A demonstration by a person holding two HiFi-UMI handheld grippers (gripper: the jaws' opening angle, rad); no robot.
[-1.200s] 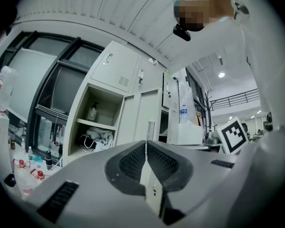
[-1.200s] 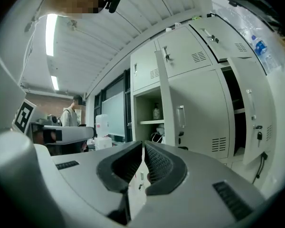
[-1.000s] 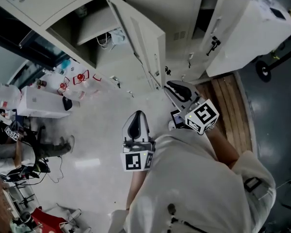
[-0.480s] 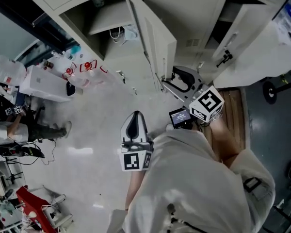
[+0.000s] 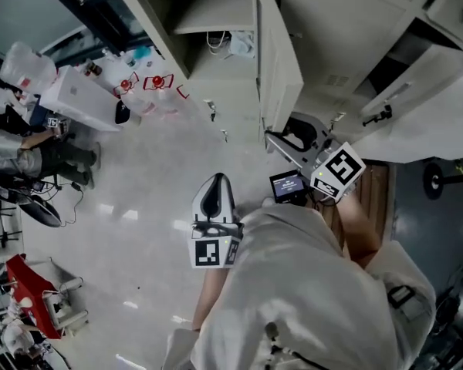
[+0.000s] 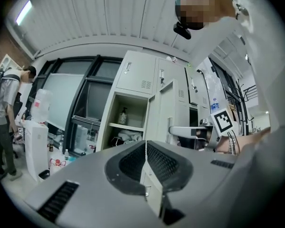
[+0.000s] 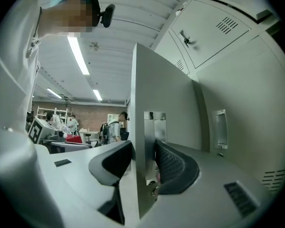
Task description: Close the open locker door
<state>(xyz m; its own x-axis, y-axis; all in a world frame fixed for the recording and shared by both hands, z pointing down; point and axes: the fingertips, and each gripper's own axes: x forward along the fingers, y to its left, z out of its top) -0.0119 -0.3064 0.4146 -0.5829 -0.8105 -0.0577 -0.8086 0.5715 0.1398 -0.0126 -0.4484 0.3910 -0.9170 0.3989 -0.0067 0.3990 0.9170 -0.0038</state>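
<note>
The open locker door (image 5: pixel 276 60) swings out from a compartment (image 5: pixel 208 21) that holds a shelf, a bottle and cables. My right gripper (image 5: pixel 276 136) is at the door's free edge. In the right gripper view the door (image 7: pixel 166 103) stands edge-on between the jaws of the right gripper (image 7: pixel 143 158). The jaws have just been closing, and both pads now lie against the door's two faces. My left gripper (image 5: pixel 216 182) hangs apart over the floor, shut with nothing in it. In the left gripper view the pads of the left gripper (image 6: pixel 146 148) meet, and the right gripper (image 6: pixel 187 132) shows against the door.
More lockers stand to the right, some with doors ajar (image 5: pixel 417 122). A wooden pallet (image 5: pixel 370 183) lies under my right arm. A white box (image 5: pixel 77 99) and several bottles (image 5: pixel 150 91) sit on the floor at the left. A person (image 5: pixel 31 149) stands at the far left.
My right gripper, shut beside the door a second ago, has opened and slid onto the door's edge. The door now looks more edge-on. The left gripper has barely shifted.
</note>
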